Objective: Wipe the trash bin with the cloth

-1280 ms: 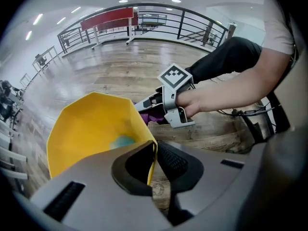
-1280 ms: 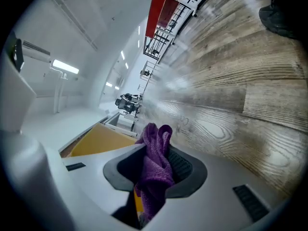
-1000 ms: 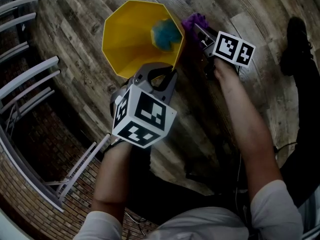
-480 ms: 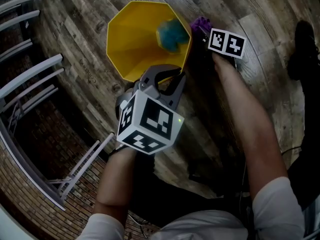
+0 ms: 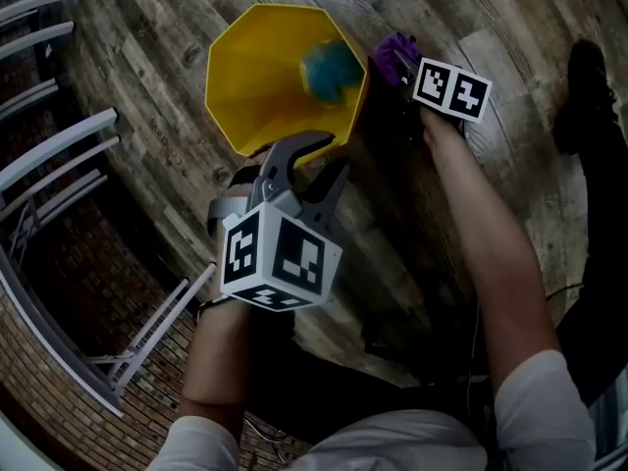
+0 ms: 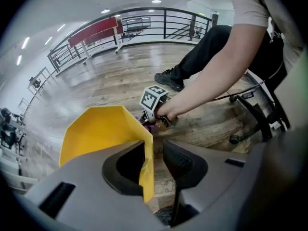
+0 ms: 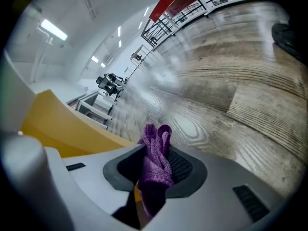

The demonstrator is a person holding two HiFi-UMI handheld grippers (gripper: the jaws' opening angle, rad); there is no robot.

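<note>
Left gripper (image 6: pixel 153 149) just opened astride bin (image 5: pixel 257 78); right gripper (image 7: pixel 157 166) clamps cloth (image 7: pixel 155 141).

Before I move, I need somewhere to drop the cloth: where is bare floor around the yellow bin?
Bare wood floor lies between the bin and the white railing, and beyond the right gripper and its cloth toward the black shoe. The bin's near side is crowded: both forearms and a chair base.

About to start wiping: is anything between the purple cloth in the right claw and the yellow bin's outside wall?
Nothing visible: the cloth, clamped in the right claw, sits right beside the bin's wall. Contact is unclear.
</note>
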